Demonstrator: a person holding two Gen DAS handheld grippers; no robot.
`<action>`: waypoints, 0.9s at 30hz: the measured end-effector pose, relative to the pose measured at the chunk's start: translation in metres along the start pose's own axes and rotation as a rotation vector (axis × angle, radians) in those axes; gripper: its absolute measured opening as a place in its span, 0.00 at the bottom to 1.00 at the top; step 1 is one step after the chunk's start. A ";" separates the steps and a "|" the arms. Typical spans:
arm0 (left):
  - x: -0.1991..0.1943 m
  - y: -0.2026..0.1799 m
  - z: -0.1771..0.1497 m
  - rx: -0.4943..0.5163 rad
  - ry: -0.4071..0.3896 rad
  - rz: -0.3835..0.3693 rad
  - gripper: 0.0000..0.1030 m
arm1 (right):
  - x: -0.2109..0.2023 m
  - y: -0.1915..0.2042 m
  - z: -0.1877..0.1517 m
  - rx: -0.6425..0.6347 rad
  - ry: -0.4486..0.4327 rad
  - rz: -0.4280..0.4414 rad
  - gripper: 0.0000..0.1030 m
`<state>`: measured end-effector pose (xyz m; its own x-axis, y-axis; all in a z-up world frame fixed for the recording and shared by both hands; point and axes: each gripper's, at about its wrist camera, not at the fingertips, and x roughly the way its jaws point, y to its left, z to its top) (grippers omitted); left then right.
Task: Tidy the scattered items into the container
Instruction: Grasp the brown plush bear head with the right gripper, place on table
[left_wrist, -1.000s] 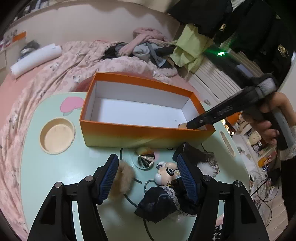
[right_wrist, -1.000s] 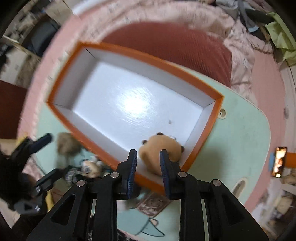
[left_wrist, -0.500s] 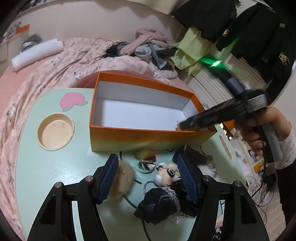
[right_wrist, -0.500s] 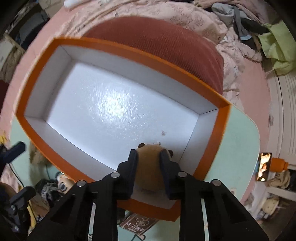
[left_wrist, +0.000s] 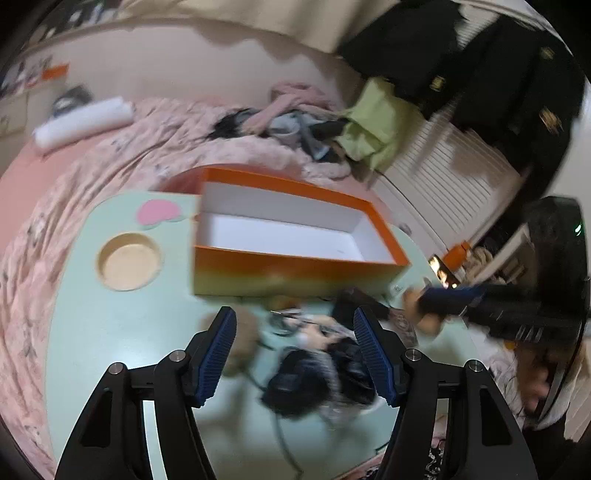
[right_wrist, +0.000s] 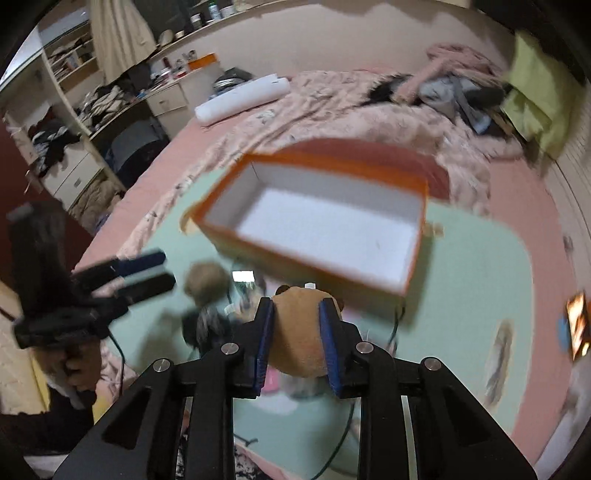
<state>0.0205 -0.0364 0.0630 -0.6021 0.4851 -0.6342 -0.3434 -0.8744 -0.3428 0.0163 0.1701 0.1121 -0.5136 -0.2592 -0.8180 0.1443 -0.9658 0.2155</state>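
- Right gripper (right_wrist: 295, 325): its jaws are opening, though the pads still press the sides of the brown plush (right_wrist: 297, 328), held outside the box (right_wrist: 369, 271), near its front wall.
- Left gripper (left_wrist: 295, 354): jaws apart, nothing between them, above the doll (left_wrist: 317, 373) on the table (left_wrist: 122, 332).
- Box interior is white.

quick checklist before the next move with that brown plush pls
1. Grip on brown plush: ok, it sits between both fingers of the right gripper, though the jaws are opening slightly.
2. Plush above the orange box: not ok, it hangs short of the near wall, over the table.
3. Room in the box: ok, its white floor is bare.
4. Left gripper out of the way: ok, it is open, holds nothing, and hovers over the doll pile.
5. Which items are left in the pile: cannot tell, too blurred.
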 end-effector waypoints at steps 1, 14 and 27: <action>0.007 -0.009 -0.004 0.027 0.017 -0.007 0.63 | 0.005 -0.002 -0.013 0.047 -0.001 0.051 0.26; 0.012 0.015 -0.046 -0.022 0.018 0.196 0.62 | 0.024 0.035 -0.083 -0.104 -0.089 -0.044 0.27; -0.043 0.004 -0.070 -0.022 -0.148 0.132 0.71 | 0.010 0.020 -0.111 -0.029 -0.230 -0.164 0.69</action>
<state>0.0958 -0.0618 0.0407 -0.7411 0.3612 -0.5660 -0.2398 -0.9298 -0.2794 0.1078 0.1487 0.0490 -0.7099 -0.0977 -0.6975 0.0658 -0.9952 0.0724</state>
